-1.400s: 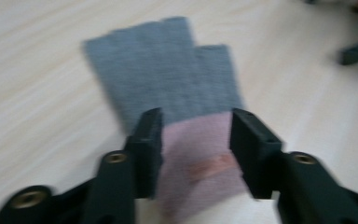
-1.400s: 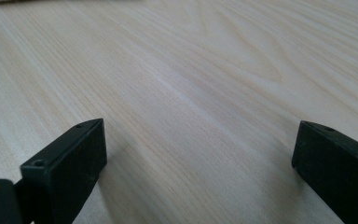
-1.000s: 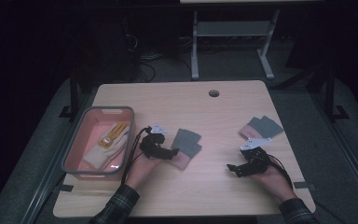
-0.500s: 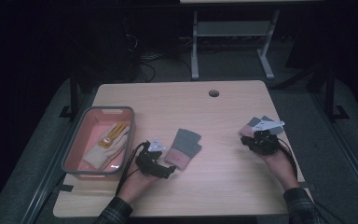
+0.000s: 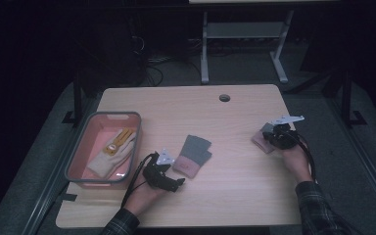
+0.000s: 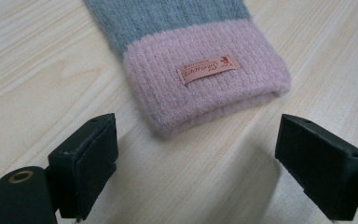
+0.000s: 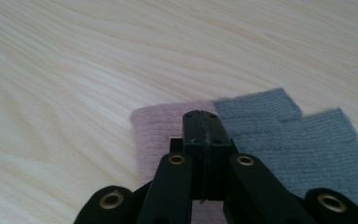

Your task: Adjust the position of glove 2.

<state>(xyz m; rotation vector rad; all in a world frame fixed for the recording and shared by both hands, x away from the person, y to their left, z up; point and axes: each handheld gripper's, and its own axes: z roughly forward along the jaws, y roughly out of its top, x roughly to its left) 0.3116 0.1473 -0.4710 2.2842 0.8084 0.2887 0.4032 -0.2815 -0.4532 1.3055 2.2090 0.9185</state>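
left hand-held gripper (image 6: 196, 163): jaws wide, glove (image 6: 200, 70) cuff just ahead, not held
right hand-held gripper (image 7: 201, 126): jaws together above second glove (image 7: 279, 135)

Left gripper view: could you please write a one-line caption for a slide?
Open left gripper poised on the wooden table just short of the pink cuff of a grey knitted glove.

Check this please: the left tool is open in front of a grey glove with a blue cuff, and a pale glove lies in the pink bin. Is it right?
One detail is wrong: the cuff is pink, not blue, as the left gripper view shows. The rest holds: the left tool is open in front of the grey glove, and a pale glove lies in the pink bin.
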